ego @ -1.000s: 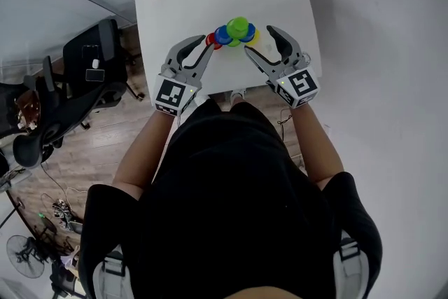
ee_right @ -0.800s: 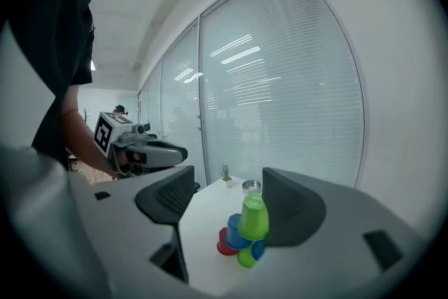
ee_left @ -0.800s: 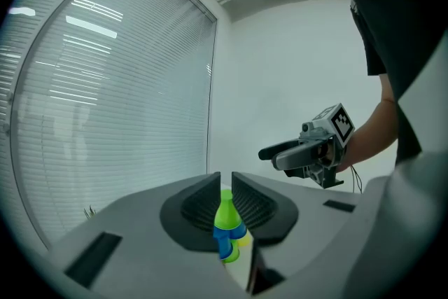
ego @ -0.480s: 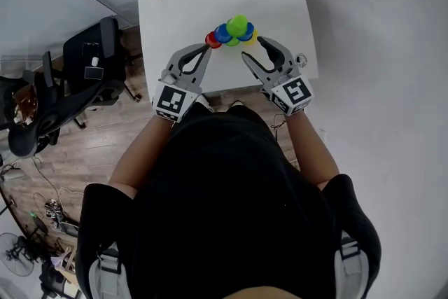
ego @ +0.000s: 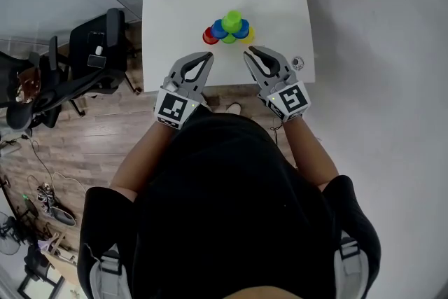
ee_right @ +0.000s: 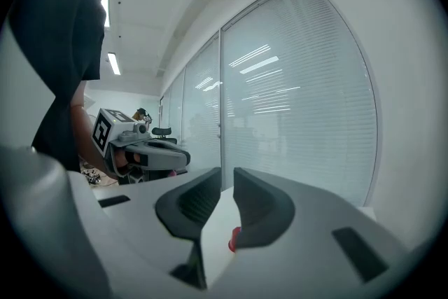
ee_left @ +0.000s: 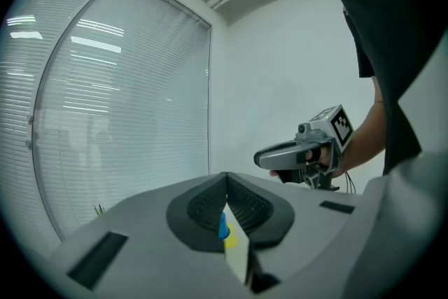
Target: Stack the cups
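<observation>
Fingers (ego: pixel 204 65) of left gripper (ego: pixel 209 55) together, cup stack (ego: pixel 229 27) beyond, apart.

yellow cup (ego: pixel 250 38) mostly hidden under blue cup (ego: pixel 242 28), tiny object (ego: pixel 297 63) at edge of table (ego: pixel 280 0) unidentifiable

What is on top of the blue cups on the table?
A green cup sits on top of the blue cups. Whether anything is inside them cannot be seen; the green cup covers them.
</observation>
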`<state>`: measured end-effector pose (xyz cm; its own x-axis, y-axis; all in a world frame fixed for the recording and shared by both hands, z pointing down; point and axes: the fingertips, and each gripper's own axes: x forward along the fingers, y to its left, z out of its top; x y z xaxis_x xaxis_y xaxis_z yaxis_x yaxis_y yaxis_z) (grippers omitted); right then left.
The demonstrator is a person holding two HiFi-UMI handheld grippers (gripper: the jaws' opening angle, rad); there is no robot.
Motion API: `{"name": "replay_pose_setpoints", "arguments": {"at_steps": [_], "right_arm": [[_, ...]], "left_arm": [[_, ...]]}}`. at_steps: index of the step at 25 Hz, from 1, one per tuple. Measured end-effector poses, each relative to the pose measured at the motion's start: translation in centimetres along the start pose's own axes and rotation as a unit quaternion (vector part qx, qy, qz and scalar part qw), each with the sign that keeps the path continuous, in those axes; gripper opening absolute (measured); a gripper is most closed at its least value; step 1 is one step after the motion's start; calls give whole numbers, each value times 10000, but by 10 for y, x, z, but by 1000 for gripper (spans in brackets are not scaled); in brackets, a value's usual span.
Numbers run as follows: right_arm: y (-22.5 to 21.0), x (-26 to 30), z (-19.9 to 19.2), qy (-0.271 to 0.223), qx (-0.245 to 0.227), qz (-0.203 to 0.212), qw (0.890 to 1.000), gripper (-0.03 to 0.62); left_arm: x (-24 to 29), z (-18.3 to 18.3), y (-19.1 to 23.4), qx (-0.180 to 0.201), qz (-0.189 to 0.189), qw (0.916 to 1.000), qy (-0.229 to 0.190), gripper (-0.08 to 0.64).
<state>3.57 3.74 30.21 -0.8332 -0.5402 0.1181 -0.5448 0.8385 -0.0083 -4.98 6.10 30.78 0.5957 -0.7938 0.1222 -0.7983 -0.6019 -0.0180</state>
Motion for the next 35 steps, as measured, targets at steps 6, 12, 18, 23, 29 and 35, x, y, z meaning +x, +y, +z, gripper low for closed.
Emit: {"name": "replay_pose_setpoints", "arguments": {"at_steps": [6, 12, 18, 23, 29, 35], "right_arm": [[-2, -29, -3, -88, -21, -60, 9999, 3], [-1, -51, -12, -89, -44, -95, 9999, 5], [1, -61, -14, -133, -55, -154, 9998, 5], [-1, -64, -11, -163, -101, -203, 9996, 5], [-2, -68, -10, -187, -91, -216, 9996, 3], [-2, -67, -9, -195, -83, -213, 9995, 3]], "left_arm": [[-3, 9, -24, 17, 171, 9998, -138, 11], [-8, 7, -45, 14, 304, 9994, -191, 11], [-15, 4, -52, 61, 425, 9989, -183, 11], [-17, 9, -50, 52, 530, 9982, -293, 11], [-21, 8, -49, 72, 608, 9978, -253, 11], [-25, 8, -46, 60, 649, 9976, -246, 11]]}}
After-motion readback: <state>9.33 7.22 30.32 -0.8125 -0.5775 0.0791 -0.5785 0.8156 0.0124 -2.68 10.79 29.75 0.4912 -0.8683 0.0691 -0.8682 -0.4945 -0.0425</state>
